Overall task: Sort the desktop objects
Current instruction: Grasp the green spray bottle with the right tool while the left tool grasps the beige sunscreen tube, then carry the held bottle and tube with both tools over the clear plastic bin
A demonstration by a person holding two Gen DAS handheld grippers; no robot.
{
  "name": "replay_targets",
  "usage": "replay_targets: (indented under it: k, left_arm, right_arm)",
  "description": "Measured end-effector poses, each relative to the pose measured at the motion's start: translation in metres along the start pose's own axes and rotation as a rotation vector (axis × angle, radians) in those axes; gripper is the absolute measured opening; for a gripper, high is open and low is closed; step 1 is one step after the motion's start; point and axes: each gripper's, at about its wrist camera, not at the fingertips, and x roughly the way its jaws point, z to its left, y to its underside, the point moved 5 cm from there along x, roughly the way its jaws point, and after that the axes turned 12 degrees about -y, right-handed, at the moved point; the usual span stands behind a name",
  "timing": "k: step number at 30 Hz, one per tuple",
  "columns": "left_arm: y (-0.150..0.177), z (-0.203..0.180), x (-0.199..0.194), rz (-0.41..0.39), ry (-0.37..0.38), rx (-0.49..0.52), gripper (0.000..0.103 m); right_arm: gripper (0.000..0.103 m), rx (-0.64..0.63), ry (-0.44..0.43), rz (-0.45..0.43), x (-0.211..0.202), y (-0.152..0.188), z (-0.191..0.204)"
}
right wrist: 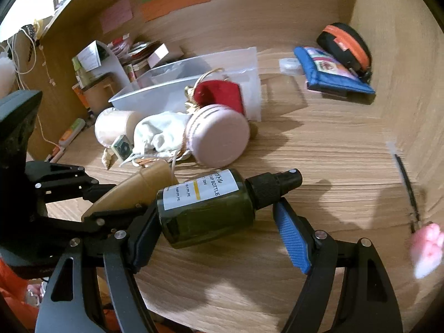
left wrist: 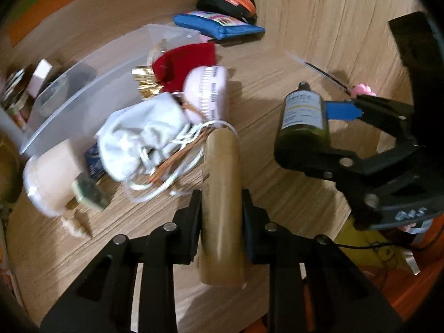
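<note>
So I'm looking down at a light wood-grain desk (right wrist: 319,144). Lying on it: a clear plastic bin (right wrist: 166,86), a heap with a white drawstring pouch (right wrist: 158,133), a red pouch (right wrist: 219,94) and a pink round case (right wrist: 219,138), a blue pouch (right wrist: 330,75) beside a black-and-orange zip case (right wrist: 347,47), and a thin black pen with a pink topper (right wrist: 408,186).
</note>
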Motion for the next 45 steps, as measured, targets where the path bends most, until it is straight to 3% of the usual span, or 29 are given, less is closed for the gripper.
replay_targets:
  k: [8,15,23,38,45]
  left_arm:
    - [-0.018,-0.008,0.017,-0.003,-0.008,-0.054,0.026]
    - [-0.009,0.02,-0.009,-0.063,0.041,-0.202,0.025]
    - [-0.011,0.057,-0.037,-0.137,0.043,-0.316,0.025]
    - [-0.049,0.148,-0.068,-0.237,-0.071,-0.411,0.025]
    - [-0.074,0.187,-0.056,-0.233,-0.06,-0.44,0.025]
  right_arm:
    - [0.075,0.018,0.027,-0.015,-0.014,0.001,-0.013]
    - [0.075,-0.014,0.014,-0.038,-0.02,-0.013,-0.007]
    - [0.075,-0.057,-0.041,-0.066,-0.018,-0.041,0.013]
    - [0.075,-0.223,-0.034,-0.115,-0.001,-0.13,0.047]
    - [0.075,-0.284,-0.022,-0.126,0.019,-0.17,0.056]
